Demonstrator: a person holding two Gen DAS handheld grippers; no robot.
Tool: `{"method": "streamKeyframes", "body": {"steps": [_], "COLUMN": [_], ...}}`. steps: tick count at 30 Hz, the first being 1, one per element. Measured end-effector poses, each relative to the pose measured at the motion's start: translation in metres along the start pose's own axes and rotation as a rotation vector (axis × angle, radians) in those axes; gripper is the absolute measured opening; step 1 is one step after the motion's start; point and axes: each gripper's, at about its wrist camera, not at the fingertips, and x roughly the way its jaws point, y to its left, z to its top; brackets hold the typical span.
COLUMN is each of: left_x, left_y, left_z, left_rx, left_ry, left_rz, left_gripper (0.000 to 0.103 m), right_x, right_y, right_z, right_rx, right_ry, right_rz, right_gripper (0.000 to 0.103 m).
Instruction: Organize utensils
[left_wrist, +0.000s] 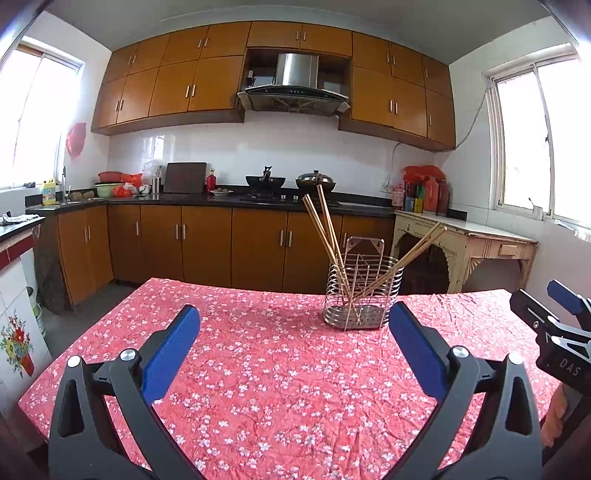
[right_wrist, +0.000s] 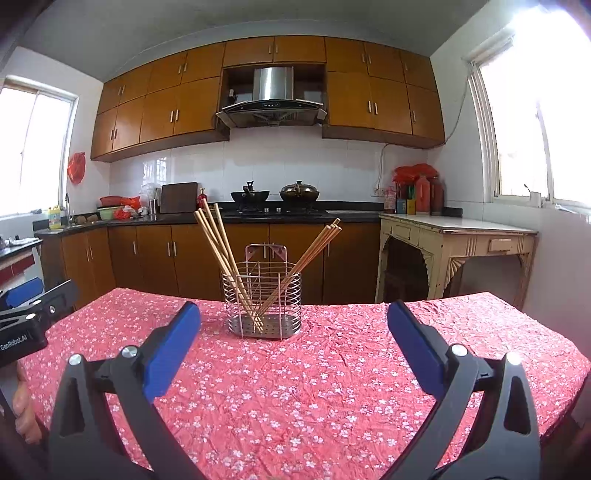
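Wooden chopsticks (right_wrist: 218, 243) lean in two splayed groups inside the wire holder (right_wrist: 261, 299) near the counter's (right_wrist: 332, 387) far edge. Left gripper (left_wrist: 293, 321) and right gripper (right_wrist: 293, 321) fingers spread wide, empty.

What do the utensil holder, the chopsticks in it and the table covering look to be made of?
Utensil holder: shiny metal wire, likely stainless steel, with a perforated base tray. Chopsticks: pale tan, matte sticks, probably bamboo or wood; which one cannot be told. Table covering: thin red floral sheet, creased all over; fabric or plastic is unclear.
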Motion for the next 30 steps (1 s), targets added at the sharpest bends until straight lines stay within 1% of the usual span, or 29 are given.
{"method": "streamKeyframes", "body": {"steps": [8, 30], "left_x": [-0.006, -0.008], "left_y": [-0.005, -0.005], "left_z": [-0.010, -0.012], "left_rx": [0.032, 0.019], "left_ry": [-0.022, -0.038], "left_rz": [0.015, 0.006], "left_gripper": [0.101, 0.101], "right_x": [-0.006, -0.008], "right_y": [0.007, 0.007], "right_z": [-0.004, -0.005], "right_rx": [-0.033, -0.011], "right_ry": [-0.025, -0.038], "right_rz": [-0.022, -0.011], "right_gripper": [0.099, 0.099]}}
